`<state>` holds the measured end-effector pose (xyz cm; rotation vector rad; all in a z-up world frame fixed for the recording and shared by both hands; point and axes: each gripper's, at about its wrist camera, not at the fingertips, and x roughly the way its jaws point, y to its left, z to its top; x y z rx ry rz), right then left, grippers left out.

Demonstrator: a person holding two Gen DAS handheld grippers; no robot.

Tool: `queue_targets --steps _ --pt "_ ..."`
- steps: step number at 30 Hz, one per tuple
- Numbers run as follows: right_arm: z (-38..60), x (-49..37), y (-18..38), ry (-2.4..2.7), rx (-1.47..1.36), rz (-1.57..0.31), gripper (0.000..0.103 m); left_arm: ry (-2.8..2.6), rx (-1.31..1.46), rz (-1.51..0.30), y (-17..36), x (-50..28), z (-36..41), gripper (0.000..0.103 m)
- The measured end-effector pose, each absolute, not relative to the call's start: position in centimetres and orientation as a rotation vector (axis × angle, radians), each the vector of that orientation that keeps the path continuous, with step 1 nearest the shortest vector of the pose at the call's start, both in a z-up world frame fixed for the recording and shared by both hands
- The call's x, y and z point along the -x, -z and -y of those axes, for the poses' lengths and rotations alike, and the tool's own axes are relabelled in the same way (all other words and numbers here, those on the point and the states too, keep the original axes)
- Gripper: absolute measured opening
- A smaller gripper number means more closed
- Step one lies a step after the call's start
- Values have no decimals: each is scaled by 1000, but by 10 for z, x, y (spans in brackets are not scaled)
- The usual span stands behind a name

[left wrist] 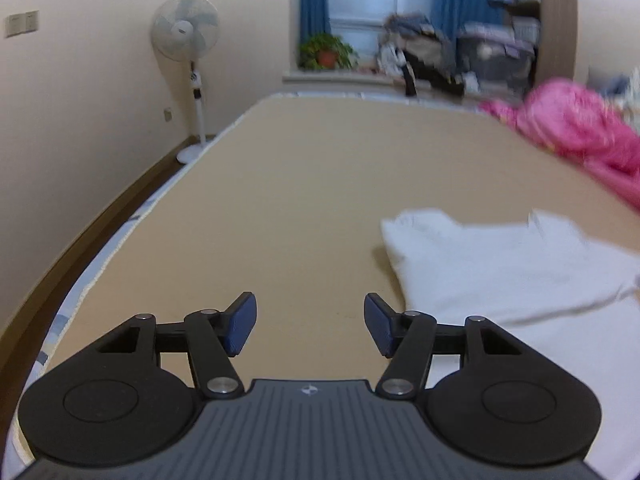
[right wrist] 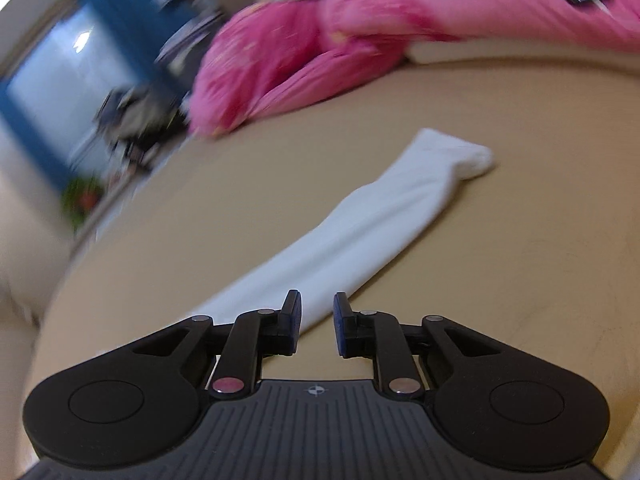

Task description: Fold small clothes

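Observation:
A white sock [right wrist: 360, 216] lies stretched out flat on the tan bed surface [right wrist: 520, 240], its toe end far right and its cuff end near my right gripper [right wrist: 317, 322]. The right gripper is open with a narrow gap, empty, and hovers just over the cuff end. In the left wrist view the same white sock [left wrist: 500, 268] lies to the right of my left gripper [left wrist: 310, 322]. The left gripper is wide open and empty above bare bed surface [left wrist: 300, 200].
A crumpled pink quilt lies at the far right of the bed [left wrist: 580, 128] and shows behind the sock in the right wrist view [right wrist: 300, 52]. A standing fan [left wrist: 186, 36] stands by the left wall. A window with blue curtains [left wrist: 312, 4], a potted plant [left wrist: 326, 52] and piled clutter [left wrist: 460, 56] sit beyond the bed.

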<state>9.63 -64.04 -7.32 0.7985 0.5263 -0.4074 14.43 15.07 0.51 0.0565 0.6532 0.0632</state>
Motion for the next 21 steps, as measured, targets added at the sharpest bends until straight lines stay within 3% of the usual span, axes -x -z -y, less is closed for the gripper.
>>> queue_targets --steps 8,15,16,17,19,21 --pt "693 -108 123 546 -974 -458 32 -21 -64 -666 5 -149 -151 67" --pt "702 -123 140 622 -989 -384 30 -10 -66 -678 5 -152 -149 67" --pt "701 -125 140 635 -978 -383 28 0 -80 -680 7 -152 -146 67" --pt "700 -128 139 653 -961 -385 16 8 -91 -683 8 -152 -144 67" --pt "698 -131 139 687 -941 -389 5 22 -103 -680 10 -153 -140 67" --pt "695 -134 136 712 -925 -384 3 29 -103 -678 10 -154 -140 67"
